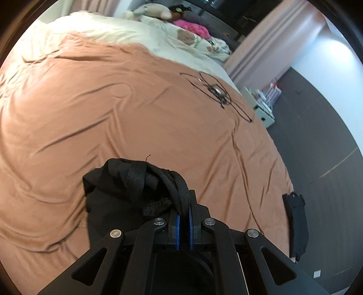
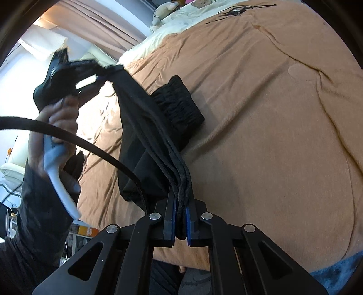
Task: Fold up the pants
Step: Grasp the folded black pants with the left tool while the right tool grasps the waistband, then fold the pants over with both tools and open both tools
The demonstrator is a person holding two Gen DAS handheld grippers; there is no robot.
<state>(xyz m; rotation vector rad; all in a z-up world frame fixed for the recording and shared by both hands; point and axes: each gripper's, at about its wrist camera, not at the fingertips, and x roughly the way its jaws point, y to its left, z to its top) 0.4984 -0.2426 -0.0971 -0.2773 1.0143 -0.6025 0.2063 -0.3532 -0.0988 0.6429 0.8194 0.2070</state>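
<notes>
The black pants hung stretched between the two grippers above the orange bedspread, which serves here as the landmark. The left gripper had its blue-padded jaws drawn narrow and clamped on a bunched edge of the pants, the cloth piled in a dark heap just ahead of its fingertips and lifted clear of the bedspread. The right gripper was likewise pinched tight, its jaws gripping several stacked layers of the same fabric near the bedspread's near edge. From there the cloth ran up and away to the other gripper, seen in the right wrist view held by a hand in a dark sleeve off the bedspread's left side. The gathered elastic waistband lay on the bedspread just beside the taut cloth. A tangle of thin black cord lay on the bedspread's far part, well apart from the pants. Beyond it sat a cream blanket and soft toys.
</notes>
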